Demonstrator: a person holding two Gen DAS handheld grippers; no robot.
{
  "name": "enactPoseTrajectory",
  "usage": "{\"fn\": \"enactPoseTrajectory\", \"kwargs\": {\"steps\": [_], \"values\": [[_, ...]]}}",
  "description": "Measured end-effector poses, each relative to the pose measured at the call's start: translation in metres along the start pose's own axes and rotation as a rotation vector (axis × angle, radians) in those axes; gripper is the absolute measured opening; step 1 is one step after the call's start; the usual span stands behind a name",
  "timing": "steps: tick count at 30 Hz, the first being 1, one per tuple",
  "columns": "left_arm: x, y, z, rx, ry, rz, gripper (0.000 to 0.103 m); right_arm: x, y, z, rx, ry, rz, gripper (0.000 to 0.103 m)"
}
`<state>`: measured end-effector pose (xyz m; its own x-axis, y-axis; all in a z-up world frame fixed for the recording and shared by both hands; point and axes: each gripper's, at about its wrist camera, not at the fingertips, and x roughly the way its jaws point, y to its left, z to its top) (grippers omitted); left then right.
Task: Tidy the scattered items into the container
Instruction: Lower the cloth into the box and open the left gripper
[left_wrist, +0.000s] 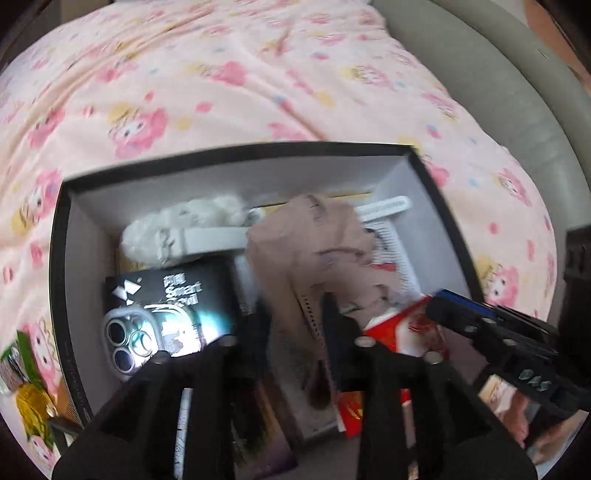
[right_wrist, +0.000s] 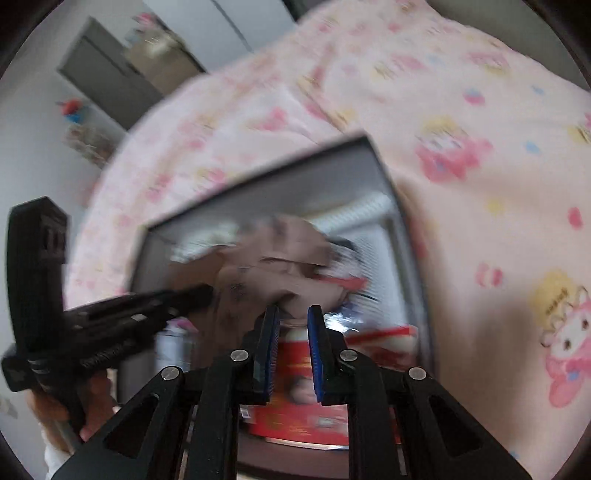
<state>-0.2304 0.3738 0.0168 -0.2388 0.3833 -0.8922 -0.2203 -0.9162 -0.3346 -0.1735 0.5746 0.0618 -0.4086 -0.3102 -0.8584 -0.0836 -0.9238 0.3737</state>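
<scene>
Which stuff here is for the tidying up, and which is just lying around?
For the tidying:
box
brown cloth
phone
red packet
snack wrappers

Just lying around:
pink bedsheet
grey cabinet

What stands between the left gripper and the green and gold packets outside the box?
The left wall of the box: the left gripper is over the beige cloth inside, and the packets lie on the blanket beyond that wall.

Left gripper (left_wrist: 295, 306) is held low with jaws parted around tan fabric; right gripper (right_wrist: 292, 314) is angled alongside, its blue-padded jaws slightly parted.
</scene>
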Motion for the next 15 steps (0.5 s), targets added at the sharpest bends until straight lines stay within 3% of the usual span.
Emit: {"fn": "enactPoseTrajectory", "kwargs": {"steps": [3,5,7,9,12,15], "values": [[-0.01,0.014,-0.007,-0.021,-0.028,-0.031,0.029,-0.006,-0.004,0.002,0.046,-0.008,0.046,0.014],[-0.015,0.02,-0.011,-0.032,-0.029,-0.078,0.029,-0.016,-0.001,0.004,0.024,-0.06,0.062,0.014],[-0.018,0.02,-0.017,-0.026,0.011,-0.144,0.029,-0.018,0.011,0.007,-0.039,-0.093,0.0,0.014],[-0.022,0.013,-0.023,0.004,0.04,-0.184,0.029,-0.014,0.018,-0.001,-0.087,-0.063,-0.039,0.014],[-0.026,-0.001,-0.027,0.079,0.046,-0.122,0.027,0.006,0.022,-0.012,-0.092,0.032,-0.007,0.014],[-0.026,0.0,-0.025,0.055,-0.016,0.026,0.015,0.013,0.029,-0.019,-0.105,0.063,0.003,0.014]]}}
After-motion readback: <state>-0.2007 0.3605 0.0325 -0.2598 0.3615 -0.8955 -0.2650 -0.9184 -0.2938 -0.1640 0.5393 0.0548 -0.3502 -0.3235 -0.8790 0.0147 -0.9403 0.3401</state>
